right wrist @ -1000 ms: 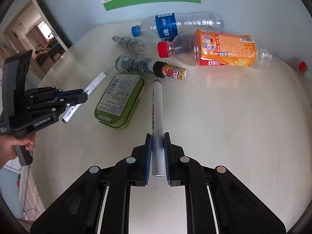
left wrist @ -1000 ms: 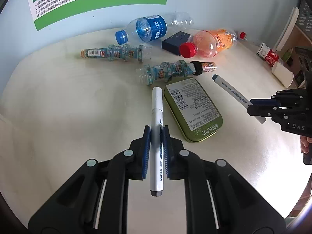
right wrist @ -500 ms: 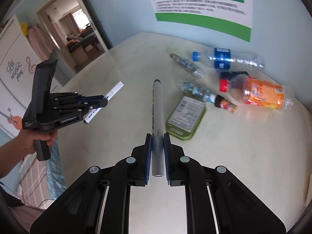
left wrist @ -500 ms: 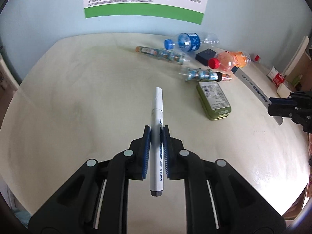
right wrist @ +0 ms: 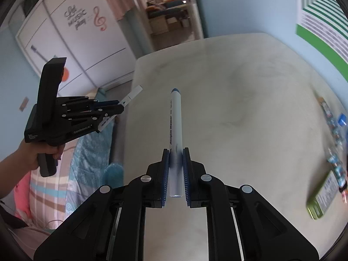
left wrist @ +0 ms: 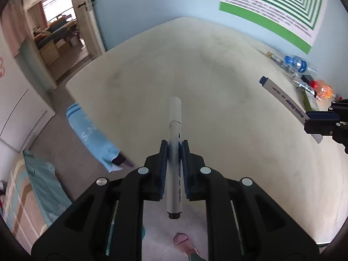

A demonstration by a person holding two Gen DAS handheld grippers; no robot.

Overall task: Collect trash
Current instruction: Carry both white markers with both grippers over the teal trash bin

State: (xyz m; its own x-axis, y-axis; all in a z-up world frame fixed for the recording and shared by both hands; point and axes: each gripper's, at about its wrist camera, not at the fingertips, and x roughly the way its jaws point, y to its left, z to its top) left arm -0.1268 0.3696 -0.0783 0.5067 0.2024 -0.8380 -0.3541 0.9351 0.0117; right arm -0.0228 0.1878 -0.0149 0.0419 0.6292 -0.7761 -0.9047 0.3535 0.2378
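My left gripper (left wrist: 174,146) is shut on a white marker (left wrist: 174,130) that points forward over the cream table (left wrist: 217,69). It also shows in the right wrist view (right wrist: 113,111), held out past the table's left edge. My right gripper (right wrist: 175,155) is shut on a white marker with a blue tip (right wrist: 175,119), also seen in the left wrist view (left wrist: 282,100). Both are held above the table. The plastic bottles (left wrist: 304,67) and the green tin (right wrist: 324,198) lie far to the right.
A light blue bin or bag (left wrist: 91,137) stands on the floor by the table's left edge. A bed with a patterned cover (right wrist: 87,163) lies left of the table. An open doorway (left wrist: 56,34) is behind. A green poster (left wrist: 278,8) hangs on the wall.
Both grippers have swung left with their markers, away from the bottles and tin, which now sit at the far right. The table's left edge, floor and doorway have come into view.
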